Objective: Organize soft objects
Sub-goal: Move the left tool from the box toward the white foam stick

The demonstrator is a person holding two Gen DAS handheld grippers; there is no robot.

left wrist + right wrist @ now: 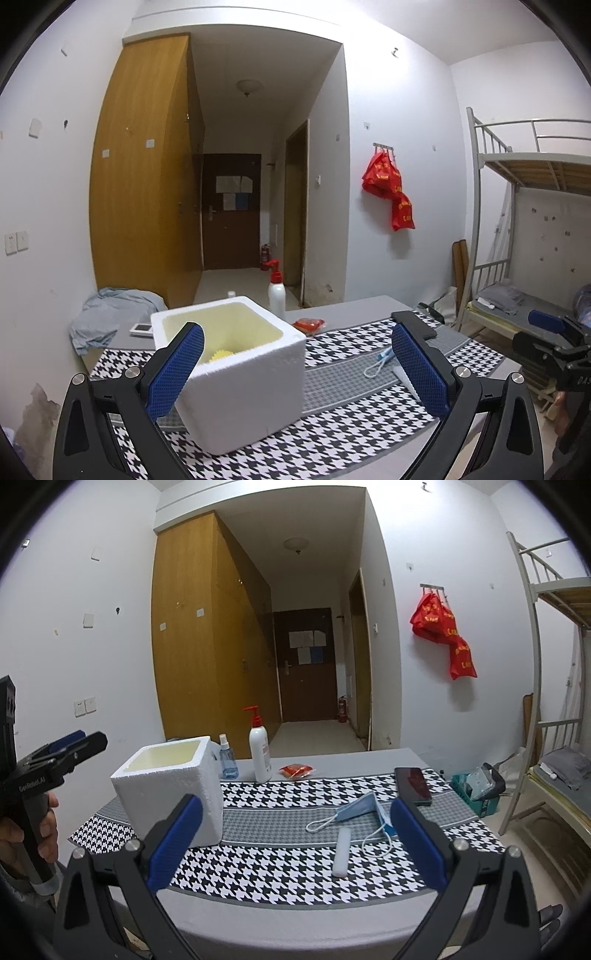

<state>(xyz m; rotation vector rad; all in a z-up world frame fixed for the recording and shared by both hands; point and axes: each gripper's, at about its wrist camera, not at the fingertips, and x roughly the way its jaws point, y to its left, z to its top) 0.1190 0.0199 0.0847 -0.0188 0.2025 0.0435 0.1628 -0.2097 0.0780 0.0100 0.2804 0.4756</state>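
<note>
- Left gripper [297, 363], black frame with blue ribbed pads, hangs low in the left wrist view with its jaws spread wide and nothing between them.
- Just past its left finger, centre-left of that frame, sits the open white styrofoam box [236, 373], and a ruffled yellow soft thing [221, 356] shows on the bottom inside.
- Right gripper [295, 840] is the same story: jaws wide apart, empty, low in the right wrist view.
- Between its fingers, on the black-and-white houndstooth table runner [280, 871], lies a light blue face mask [360, 810] with white ear loops, centre-right of frame.
- Just below the mask rests a small white soft stick [341, 853], apart from the box.
- A black phone [413, 785] lies at the runner's right end, near the mask.
- Behind, mid-frame: a white pump bottle with red top [259, 751], a small blue spray bottle [228, 758], a red packet [296, 770].
- At the left edge of the right wrist view, a person's hand [46, 827] grips the other gripper's handle.
</note>
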